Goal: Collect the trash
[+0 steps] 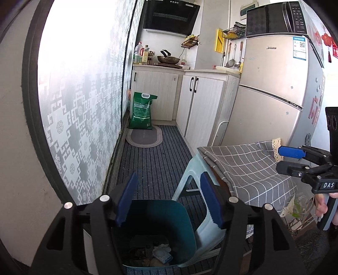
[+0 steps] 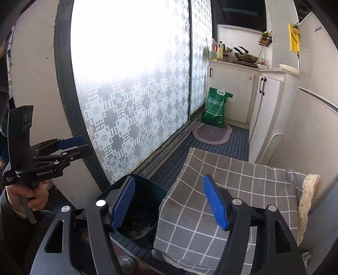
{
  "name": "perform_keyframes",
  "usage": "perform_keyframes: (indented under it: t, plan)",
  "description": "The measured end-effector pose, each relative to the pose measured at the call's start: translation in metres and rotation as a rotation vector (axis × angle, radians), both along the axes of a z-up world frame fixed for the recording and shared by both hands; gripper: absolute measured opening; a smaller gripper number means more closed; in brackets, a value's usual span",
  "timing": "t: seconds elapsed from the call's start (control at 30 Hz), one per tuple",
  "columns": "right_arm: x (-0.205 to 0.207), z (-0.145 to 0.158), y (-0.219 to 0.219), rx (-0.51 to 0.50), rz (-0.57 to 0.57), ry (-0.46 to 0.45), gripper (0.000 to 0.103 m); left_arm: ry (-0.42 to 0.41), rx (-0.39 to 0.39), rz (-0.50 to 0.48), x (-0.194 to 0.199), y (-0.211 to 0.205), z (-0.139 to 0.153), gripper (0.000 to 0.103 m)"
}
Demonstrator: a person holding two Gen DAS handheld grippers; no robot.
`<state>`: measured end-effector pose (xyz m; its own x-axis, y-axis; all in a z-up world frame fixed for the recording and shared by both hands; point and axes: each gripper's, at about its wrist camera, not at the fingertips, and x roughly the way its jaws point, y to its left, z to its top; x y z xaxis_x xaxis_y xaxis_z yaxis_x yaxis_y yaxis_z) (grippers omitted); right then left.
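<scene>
We see two grippers, both spread wide with nothing between the blue pads. Left gripper (image 1: 169,198) hangs over the bin (image 1: 156,230); right gripper (image 2: 171,203) is above the near edge of the table (image 2: 230,190), with the bin below its left pad. Each one shows in the other's view: right gripper at the right edge of the left view, left gripper at the left edge of the right view, each held by a hand (image 2: 23,194).

One bin, dark teal, on the floor between the patterned glass door (image 2: 131,88) and the table. It stands upright, mouth facing up, long axis vertical. Trash (image 1: 154,253) lies at its bottom: several crumpled pieces, light and dark; we can't get an exact count.

One table, covered by one grey check cloth, bare on top. One pale plastic stool (image 1: 190,175) sits just right of the bin, tucked partly under the cloth.

Far end: one green sack (image 1: 142,111) upright on one oval mat (image 1: 144,136), leaning at the cabinets. One fridge (image 1: 276,84) at right with one microwave (image 1: 276,18) on top. One wok (image 1: 168,59) on the far counter, with a cluster of bottles to its left; their count is unclear.
</scene>
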<state>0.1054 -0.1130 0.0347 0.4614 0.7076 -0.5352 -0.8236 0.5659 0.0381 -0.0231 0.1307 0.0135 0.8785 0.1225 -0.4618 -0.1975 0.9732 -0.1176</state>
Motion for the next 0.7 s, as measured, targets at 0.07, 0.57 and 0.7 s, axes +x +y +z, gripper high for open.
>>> perform_keyframes:
  t: [0.07,0.57,0.7]
  plan:
    - [-0.004,-0.002,-0.018,0.019,-0.014,0.014,0.081,0.006,0.024,-0.003,-0.003,-0.012,0.000,0.080]
    - [-0.025,-0.036,-0.117,0.080,-0.058,0.019,0.100,0.057,0.103,0.051,-0.017,-0.039,-0.023,0.098]
    - [-0.021,-0.043,-0.116,0.066,-0.064,0.035,0.100,0.050,0.091,0.070,-0.020,-0.039,-0.023,0.098]
